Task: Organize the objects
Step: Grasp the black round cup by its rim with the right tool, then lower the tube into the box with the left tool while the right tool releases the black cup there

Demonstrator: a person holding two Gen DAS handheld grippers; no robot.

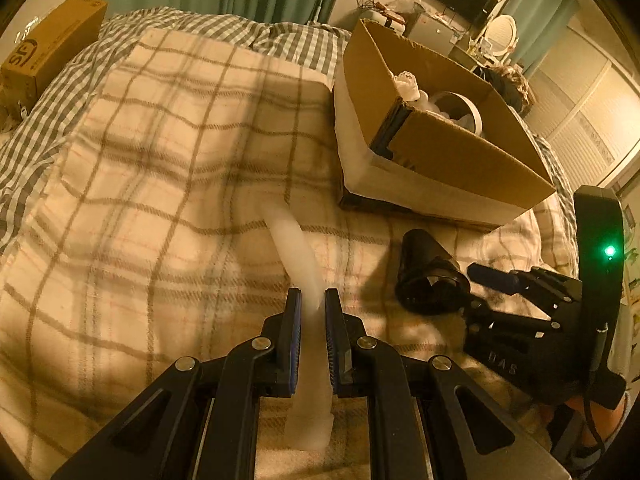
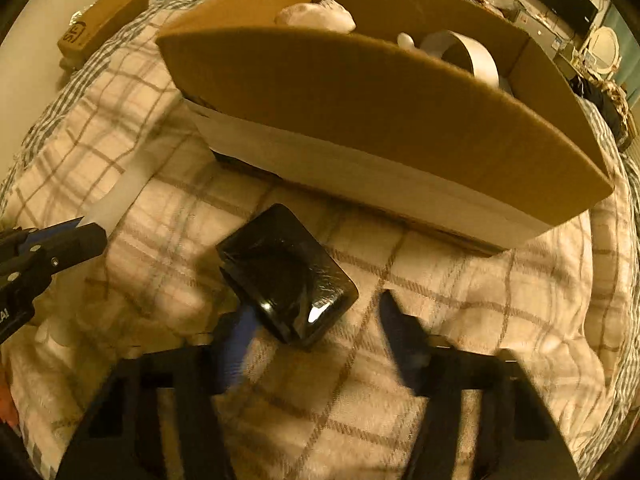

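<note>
On brown carton: "SF".

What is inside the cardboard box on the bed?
In the cardboard box a roll of white tape and a crumpled white bundle show above the front wall. That wall hides the bottom of the box and anything lying lower.

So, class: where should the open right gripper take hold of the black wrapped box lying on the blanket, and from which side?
Probably across its narrow width at the near end, from above: the black box lies flat on the blanket, between the open right gripper fingers.
</note>
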